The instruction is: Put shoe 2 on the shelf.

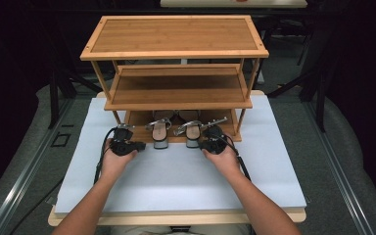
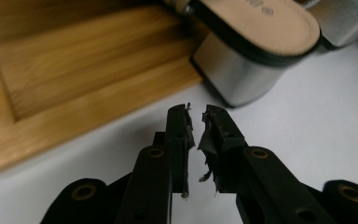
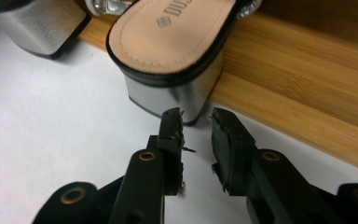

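- The left tool (image 1: 125,138) rests on the white surface (image 1: 176,181) in front of the rack's (image 1: 176,36) lowest shelf (image 2: 74,79), its jaws drawn nearly together with nothing between them.
- In the left gripper view, the left sandal (image 2: 256,42) lies ahead of that tool (image 2: 196,112) and off to its right, apart from the tips; its silver block heel (image 2: 237,74) stands on the white surface at the shelf's edge.
- The right tool (image 1: 210,138) sits just before the right sandal (image 1: 192,132), jaws narrow and empty.
- In the right gripper view, that sandal's heel (image 3: 168,93) is just beyond the tool (image 3: 196,116), its tan insole (image 3: 172,32) above; the tips close on nothing.
- Both sandals lie side by side between the two tools.
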### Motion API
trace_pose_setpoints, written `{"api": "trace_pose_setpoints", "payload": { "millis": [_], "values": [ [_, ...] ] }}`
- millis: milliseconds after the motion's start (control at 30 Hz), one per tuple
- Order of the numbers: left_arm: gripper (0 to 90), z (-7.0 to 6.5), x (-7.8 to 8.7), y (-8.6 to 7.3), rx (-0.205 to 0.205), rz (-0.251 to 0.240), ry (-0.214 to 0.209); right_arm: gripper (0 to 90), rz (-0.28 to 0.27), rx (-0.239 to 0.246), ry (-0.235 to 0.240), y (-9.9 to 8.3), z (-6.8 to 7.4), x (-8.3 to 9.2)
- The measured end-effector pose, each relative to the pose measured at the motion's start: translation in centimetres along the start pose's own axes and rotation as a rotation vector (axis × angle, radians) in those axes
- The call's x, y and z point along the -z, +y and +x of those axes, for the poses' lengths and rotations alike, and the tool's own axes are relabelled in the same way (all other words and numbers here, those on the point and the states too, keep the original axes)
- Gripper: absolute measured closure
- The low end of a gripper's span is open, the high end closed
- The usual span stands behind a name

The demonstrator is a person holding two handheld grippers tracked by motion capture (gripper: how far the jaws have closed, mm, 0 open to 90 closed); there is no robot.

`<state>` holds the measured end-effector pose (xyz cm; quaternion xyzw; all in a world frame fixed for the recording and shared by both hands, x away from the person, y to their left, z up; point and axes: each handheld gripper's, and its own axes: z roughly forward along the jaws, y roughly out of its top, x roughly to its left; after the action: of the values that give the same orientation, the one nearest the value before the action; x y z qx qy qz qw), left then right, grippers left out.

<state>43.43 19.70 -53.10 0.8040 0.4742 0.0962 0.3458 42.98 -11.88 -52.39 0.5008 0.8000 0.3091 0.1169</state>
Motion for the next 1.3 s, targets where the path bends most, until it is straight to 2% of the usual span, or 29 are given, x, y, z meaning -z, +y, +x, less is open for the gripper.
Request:
{"api": "trace_pose_setpoints", "payload": {
  "millis": [100,133,233,267,333,433,500,567,667,800,1000,1100,1167,1300],
  "values": [
    [80.1,-0.4,-0.4,0.4,-0.012,0.0,-0.005,74.3,0.01,0.003,0.008,0.2,0.2,0.0],
    [80.1,-0.9,-0.7,0.7,-0.019,-0.001,-0.01,74.3,0.009,0.017,-0.004,0.3,0.4,-0.1],
    [80.2,-1.2,-1.0,0.9,-0.022,-0.002,-0.014,74.2,0.007,0.013,-0.015,0.3,0.4,-0.1],
    [81.1,-1.4,-1.1,1.0,-0.023,0.0,-0.012,74.2,0.009,0.007,0.008,0.3,0.4,-0.1],
    [81.1,-1.5,-1.3,1.1,-0.032,0.002,0.004,74.3,0.009,0.008,0.014,0.3,0.4,-0.2],
    [81.4,-1.3,-1.4,1.2,-0.019,0.002,-0.007,74.2,0.01,0.011,0.005,0.3,0.7,-0.2],
    [81.6,-1.5,-1.5,1.2,-0.01,0.002,-0.021,74.1,0.011,0.013,0.02,0.4,0.9,-0.3],
    [81.6,-1.9,-1.7,1.4,-0.018,0.003,-0.027,73.7,0.012,0.017,0.043,0.6,1.5,-0.6],
    [81.6,-2.5,-2.1,1.8,-0.034,0.006,-0.024,73.6,0.011,0.025,0.045,0.8,2.2,-0.9],
    [81.6,-2.7,-2.3,1.9,-0.028,0.006,-0.028,71.0,0.005,0.027,0.07,1.1,2.9,-1.2],
    [82.0,-2.9,-2.5,2.0,-0.033,0.004,-0.02,71.2,0.009,0.039,0.058,1.6,3.8,-1.7],
    [82.0,-2.9,-2.5,2.0,-0.027,0.006,-0.021,71.2,0.009,0.031,0.049,1.6,3.9,-1.7],
    [82.0,-2.9,-2.5,2.0,-0.028,0.004,-0.017,70.7,0.007,0.03,0.067,1.6,3.9,-1.7],
    [82.0,-2.9,-2.4,2.0,-0.027,0.006,-0.017,69.5,0.0,0.025,0.062,1.5,3.9,-1.8]
  ]
}}
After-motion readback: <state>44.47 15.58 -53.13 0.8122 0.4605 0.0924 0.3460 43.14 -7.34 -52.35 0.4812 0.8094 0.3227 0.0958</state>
